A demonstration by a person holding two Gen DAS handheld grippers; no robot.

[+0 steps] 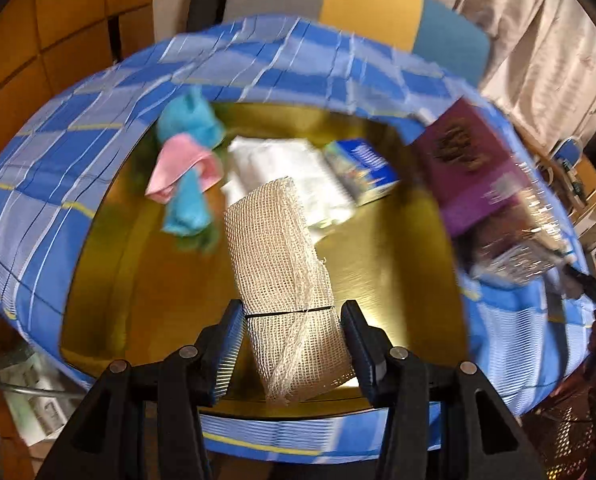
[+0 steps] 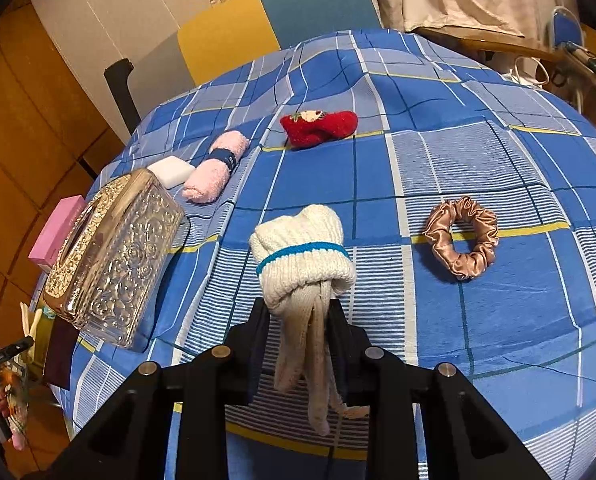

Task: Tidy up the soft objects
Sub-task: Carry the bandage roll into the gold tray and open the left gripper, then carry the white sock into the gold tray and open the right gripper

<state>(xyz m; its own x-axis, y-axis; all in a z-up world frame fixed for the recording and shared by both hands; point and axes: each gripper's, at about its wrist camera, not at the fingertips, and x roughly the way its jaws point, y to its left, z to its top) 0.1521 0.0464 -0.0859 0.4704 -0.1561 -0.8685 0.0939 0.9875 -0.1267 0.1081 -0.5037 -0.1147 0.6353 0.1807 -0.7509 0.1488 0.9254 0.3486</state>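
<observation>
The left gripper (image 1: 294, 344), jaws half-spread around a banded beige mesh cloth roll (image 1: 282, 280), holds its long axis pointing up-frame over the gold tray (image 1: 398, 280), where the upper-left soft pile awaits.

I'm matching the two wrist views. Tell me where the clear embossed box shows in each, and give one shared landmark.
Left wrist: the clear embossed box is at the right edge, blurred, just below a purple box.
Right wrist: the clear embossed box is at the left, on the blue checked cloth.
Shared landmark: the yellow and teal chair behind the table, at the top of both views.
</observation>
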